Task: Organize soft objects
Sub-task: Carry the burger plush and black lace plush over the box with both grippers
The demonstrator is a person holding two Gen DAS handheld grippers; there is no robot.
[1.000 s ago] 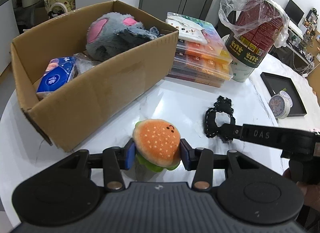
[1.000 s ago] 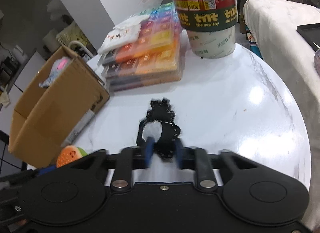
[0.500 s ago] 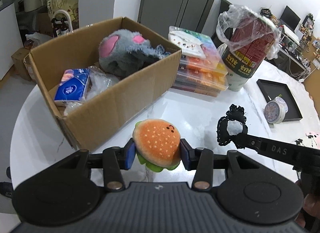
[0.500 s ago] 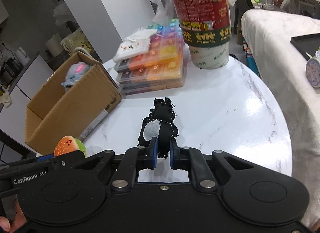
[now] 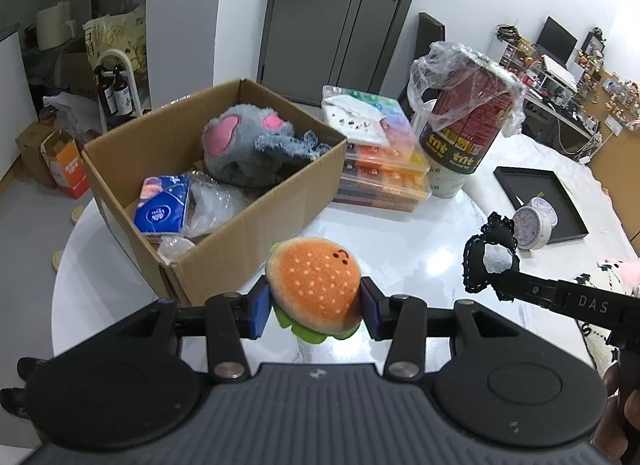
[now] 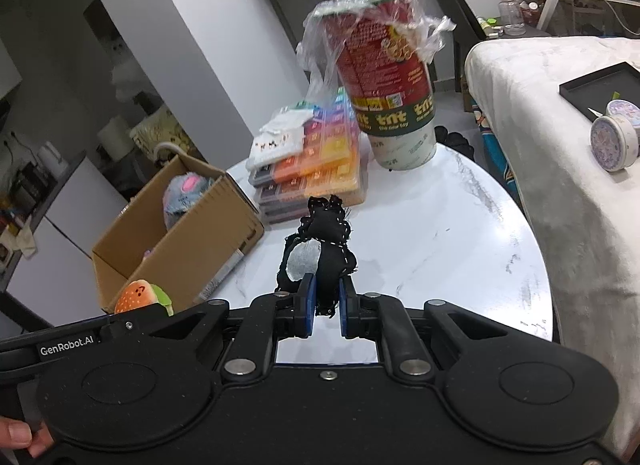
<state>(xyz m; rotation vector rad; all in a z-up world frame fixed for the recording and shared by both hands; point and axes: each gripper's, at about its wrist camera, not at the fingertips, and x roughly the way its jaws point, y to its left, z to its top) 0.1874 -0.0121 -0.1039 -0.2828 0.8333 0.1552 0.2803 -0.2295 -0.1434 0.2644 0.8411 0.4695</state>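
Lived-in home room; grey door [image 5: 344,13], round marble table [image 5: 400,233], blanket-covered couch [image 6: 560,169], cluttered desk [image 5: 560,77] behind.

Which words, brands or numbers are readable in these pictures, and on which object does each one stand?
"tnt" and "the new toy": green band of the red tub.
"GenRobot.AI": arm of the left gripper, seen from the right wrist.
"DAS": arm of the right gripper, seen from the left wrist.
Blue tissue pack: logo too small to read.
Fine print on the tub: too small to read.
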